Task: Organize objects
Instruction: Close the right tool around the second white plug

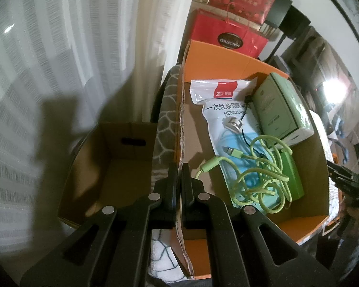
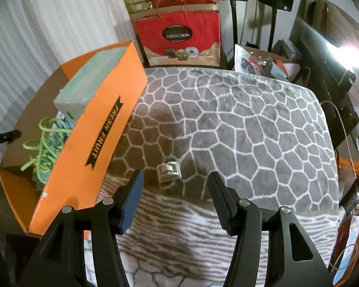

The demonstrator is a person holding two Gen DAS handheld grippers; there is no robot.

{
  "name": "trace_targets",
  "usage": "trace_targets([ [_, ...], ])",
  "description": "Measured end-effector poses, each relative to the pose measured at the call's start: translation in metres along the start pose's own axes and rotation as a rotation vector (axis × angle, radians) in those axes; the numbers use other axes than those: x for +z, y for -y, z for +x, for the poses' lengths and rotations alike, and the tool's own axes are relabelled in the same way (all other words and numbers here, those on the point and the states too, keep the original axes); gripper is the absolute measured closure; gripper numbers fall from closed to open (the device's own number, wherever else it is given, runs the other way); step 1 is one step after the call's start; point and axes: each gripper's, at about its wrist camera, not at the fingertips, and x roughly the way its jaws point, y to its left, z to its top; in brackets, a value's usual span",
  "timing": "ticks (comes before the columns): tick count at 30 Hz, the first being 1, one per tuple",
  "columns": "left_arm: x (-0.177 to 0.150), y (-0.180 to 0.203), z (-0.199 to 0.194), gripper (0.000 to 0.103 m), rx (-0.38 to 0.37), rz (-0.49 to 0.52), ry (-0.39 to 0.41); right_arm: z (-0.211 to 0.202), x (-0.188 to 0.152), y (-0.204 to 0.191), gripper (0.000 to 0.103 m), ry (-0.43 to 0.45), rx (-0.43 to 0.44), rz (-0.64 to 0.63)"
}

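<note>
Between the right gripper (image 2: 176,191) fingers, which stand well apart with nothing clamped, lies a small white clip-like object (image 2: 168,171) on the grey patterned blanket (image 2: 251,124); its exact make cannot be told from this view. It sits just beyond the fingertips, not touching either, and just beside the long wall of the orange box (image 2: 93,134) marked FRESH FRUIT.

On that box's opposite wall, the left gripper (image 1: 179,174) has its fingers together, clamped on the cardboard edge and steadying it.

Inside the box lie a tangled green cable (image 1: 258,179), a medical mask packet (image 1: 225,119), a pale green carton (image 1: 283,110) and a second clip-like piece. An empty brown carton (image 1: 112,165) stands on the far side of the box from the blanket.

Risks, as judged: the soft blanket may yield under a descending finger, tipping or burying the small object; a slightly off-centre closure could flick it against the box wall. A snagged cable on drop-off is also possible.
</note>
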Motion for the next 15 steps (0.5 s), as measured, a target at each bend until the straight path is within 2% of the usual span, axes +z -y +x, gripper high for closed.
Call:
trace_targets([
  [5,0.000,0.000,0.000,0.101,0.000,0.001,0.000,0.021,0.002,0.000,0.054,-0.043,-0.008,-0.007],
  [12,0.000,0.000,0.000,0.101,-0.001,0.000,0.000,0.037,0.006,0.000,0.059,-0.070,-0.014,-0.010],
  [15,0.000,0.000,0.000,0.101,0.000,0.000,0.001,0.040,0.007,-0.003,0.067,-0.070,-0.020,-0.030],
])
